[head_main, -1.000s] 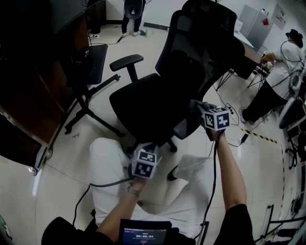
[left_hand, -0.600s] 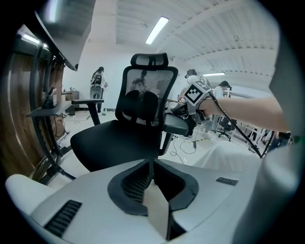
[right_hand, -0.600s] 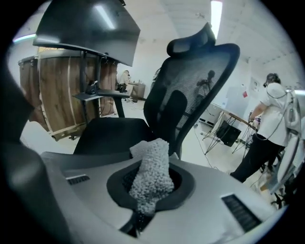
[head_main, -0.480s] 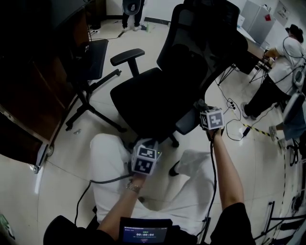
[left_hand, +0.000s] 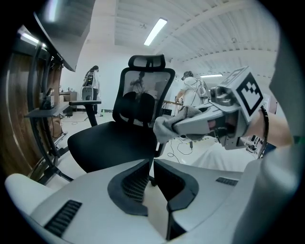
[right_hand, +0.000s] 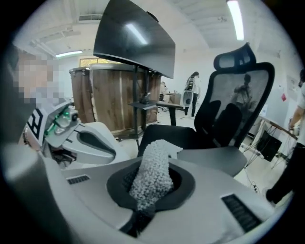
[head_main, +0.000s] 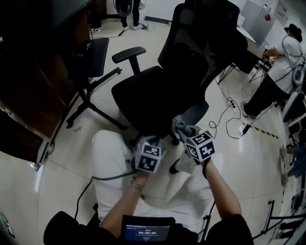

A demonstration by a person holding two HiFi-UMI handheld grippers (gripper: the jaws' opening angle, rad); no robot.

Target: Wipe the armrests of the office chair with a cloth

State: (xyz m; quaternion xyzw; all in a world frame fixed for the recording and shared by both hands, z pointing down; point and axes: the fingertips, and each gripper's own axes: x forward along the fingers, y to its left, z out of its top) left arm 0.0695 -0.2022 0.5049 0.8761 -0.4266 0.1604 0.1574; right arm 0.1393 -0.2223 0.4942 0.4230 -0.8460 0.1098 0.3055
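A black mesh office chair (head_main: 162,91) stands in front of me, its left armrest (head_main: 128,53) at the far left of the seat and its right armrest (head_main: 193,114) near my hands. My right gripper (head_main: 184,130) is shut on a grey nubbly cloth (head_main: 178,124), which it holds just in front of and below the right armrest, apart from it. In the right gripper view the cloth (right_hand: 151,171) sticks up between the jaws. My left gripper (head_main: 146,143) hangs beside it over my knee, shut and holding nothing (left_hand: 152,164). The left gripper view shows the cloth (left_hand: 164,128) in front of the seat.
A second dark chair with a star base (head_main: 91,67) and a dark wooden desk (head_main: 28,95) stand to the left. Cables (head_main: 229,107) and striped tape (head_main: 260,134) lie on the floor at right. People stand at the back (head_main: 129,9) and right (head_main: 282,62).
My right gripper has come away from the right armrest with the cloth, moving left and back toward my knees. The left gripper has barely moved.
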